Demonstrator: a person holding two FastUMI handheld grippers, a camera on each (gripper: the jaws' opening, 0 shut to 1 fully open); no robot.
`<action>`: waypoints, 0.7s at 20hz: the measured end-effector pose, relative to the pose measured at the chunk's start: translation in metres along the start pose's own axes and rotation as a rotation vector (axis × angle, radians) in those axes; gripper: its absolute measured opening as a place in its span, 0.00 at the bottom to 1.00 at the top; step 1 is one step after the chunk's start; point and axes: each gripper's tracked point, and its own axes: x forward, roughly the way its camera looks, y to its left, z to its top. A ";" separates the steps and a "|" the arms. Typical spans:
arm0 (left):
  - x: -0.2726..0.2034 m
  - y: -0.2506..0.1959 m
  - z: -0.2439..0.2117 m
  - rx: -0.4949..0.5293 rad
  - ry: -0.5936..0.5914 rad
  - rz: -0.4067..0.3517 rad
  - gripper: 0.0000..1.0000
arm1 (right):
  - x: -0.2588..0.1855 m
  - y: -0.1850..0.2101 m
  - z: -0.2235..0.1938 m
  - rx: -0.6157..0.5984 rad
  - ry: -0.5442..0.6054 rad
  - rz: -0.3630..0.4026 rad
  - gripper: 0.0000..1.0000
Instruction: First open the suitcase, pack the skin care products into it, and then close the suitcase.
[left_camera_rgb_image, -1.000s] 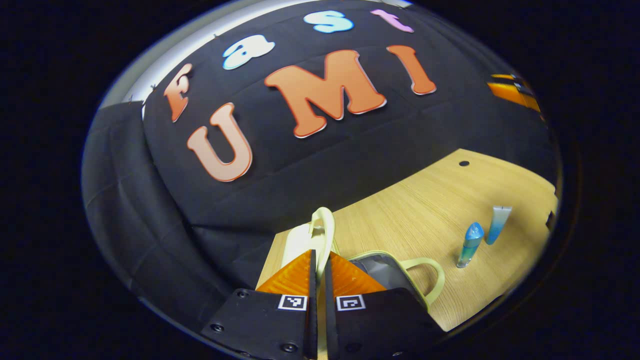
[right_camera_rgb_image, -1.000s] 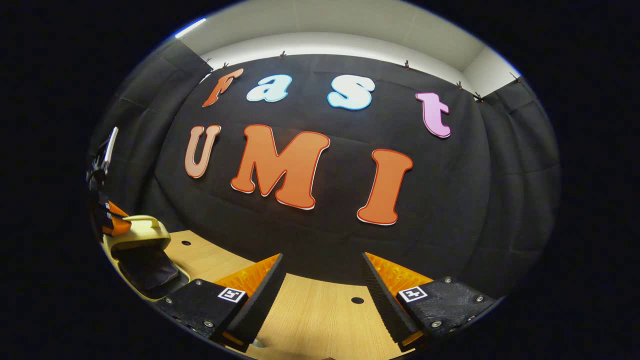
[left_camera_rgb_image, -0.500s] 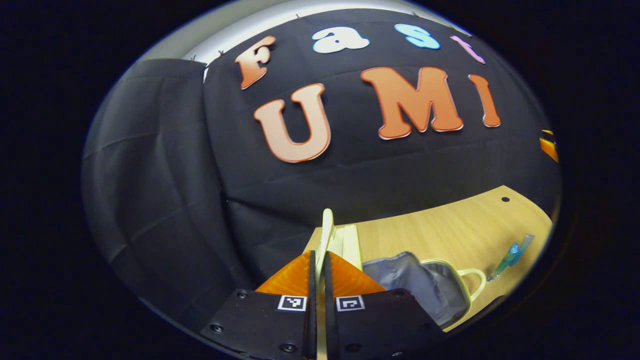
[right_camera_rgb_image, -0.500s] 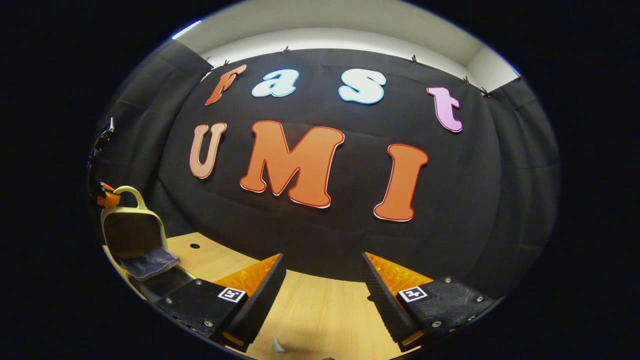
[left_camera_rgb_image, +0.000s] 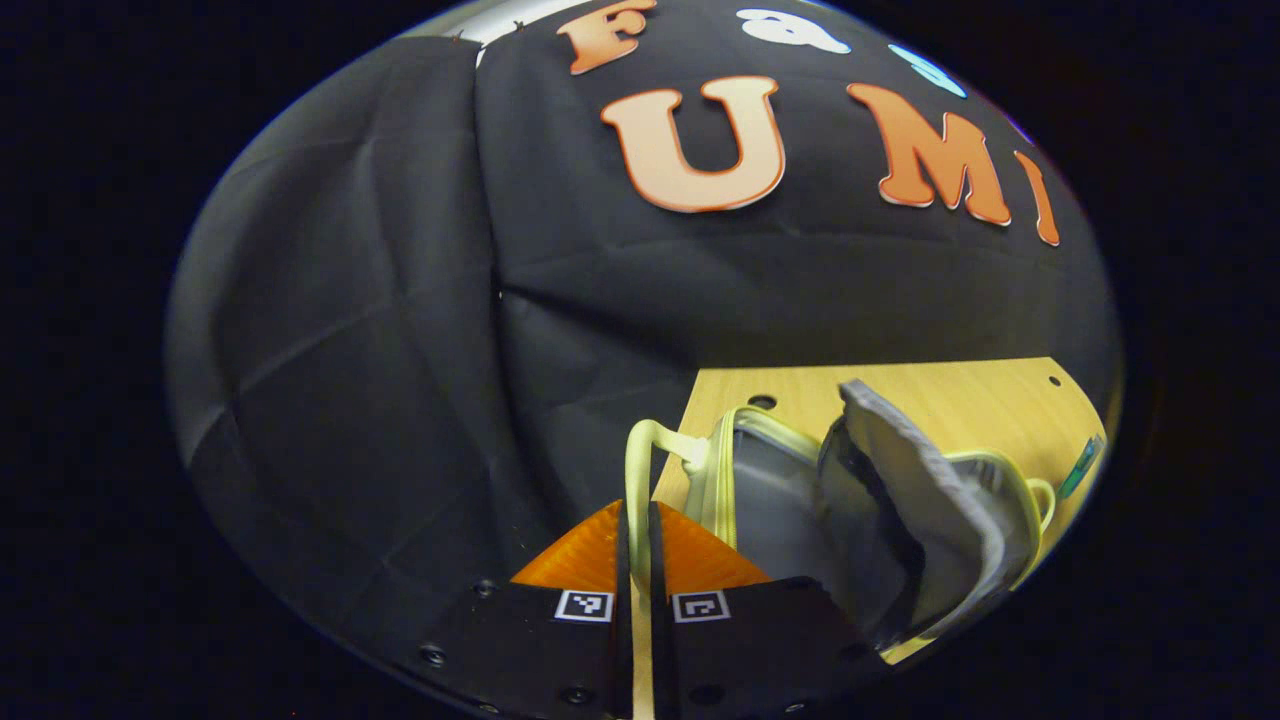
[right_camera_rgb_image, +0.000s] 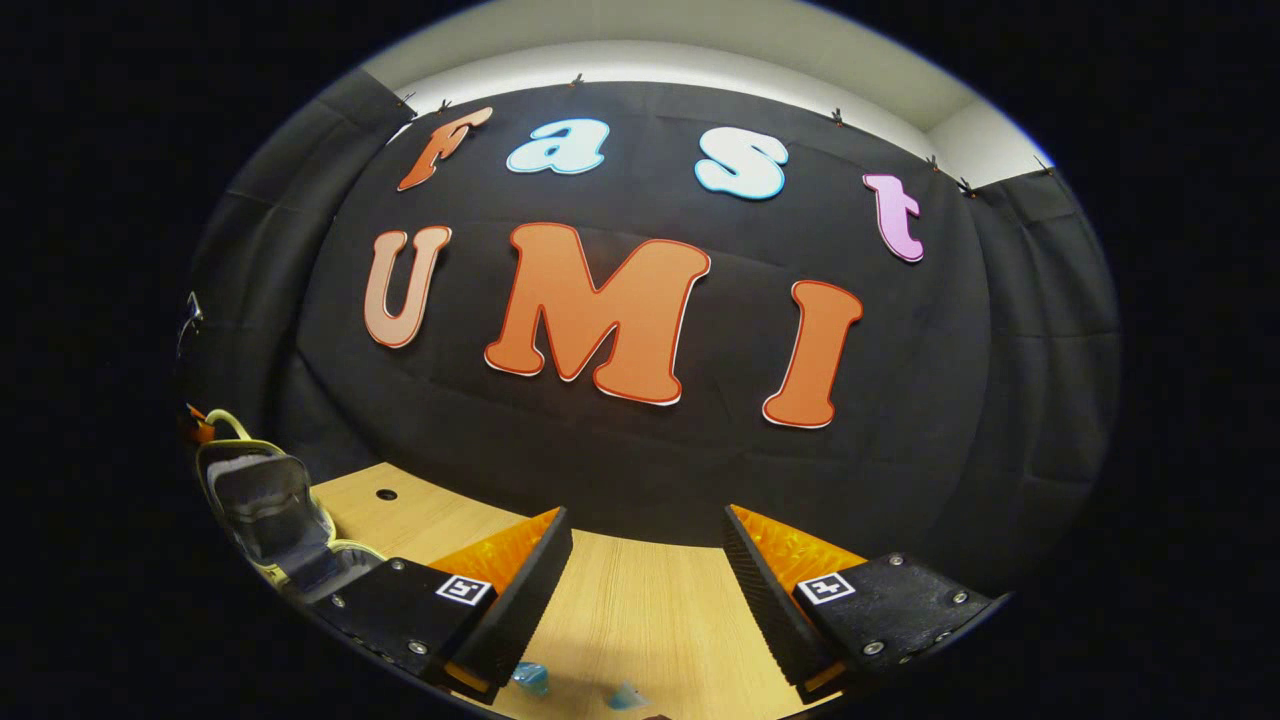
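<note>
**A:** Where is the suitcase, and what has hold of it?

**B:** In the left gripper view, the small pale-yellow soft suitcase with a grey fabric lining (left_camera_rgb_image: 800, 500) sits at the lower centre and lower right of the frame, on the light wooden table (left_camera_rgb_image: 960, 390). Its lid is swung up and the grey inside is exposed. The left gripper (left_camera_rgb_image: 636, 545), at the bottom centre, has its fingers pressed together on the thin pale-yellow loop handle (left_camera_rgb_image: 634, 470) of the lid. In the right gripper view the same suitcase appears at the far lower left, standing open.

**A:** And the other gripper?

**B:** The right gripper (right_camera_rgb_image: 645, 545) shows at the bottom of its own view with its fingers spread wide, holding nothing, above bare table. Just below them, at the very bottom edge, two small blue-green skin care tubes (right_camera_rgb_image: 530, 677) peek into the frame. One of them also shows as a sliver at the far right edge of the left gripper view.

**A:** So which step is this?

**B:** I judge it to be the opening step, nearly finished. The next move likely calls for laying the lid fully back and releasing the handle, then lowering the right gripper onto one tube to carry it to the suitcase.
</note>
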 end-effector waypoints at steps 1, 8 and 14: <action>0.003 -0.001 -0.011 -0.040 0.026 -0.003 0.07 | -0.001 0.008 -0.003 0.017 0.018 0.002 0.95; -0.001 -0.010 -0.041 -0.261 0.176 0.013 0.08 | -0.020 -0.002 -0.022 0.183 0.137 -0.098 0.95; -0.025 -0.033 0.016 -0.168 0.041 0.011 0.37 | -0.027 -0.023 -0.005 0.165 0.071 -0.143 0.95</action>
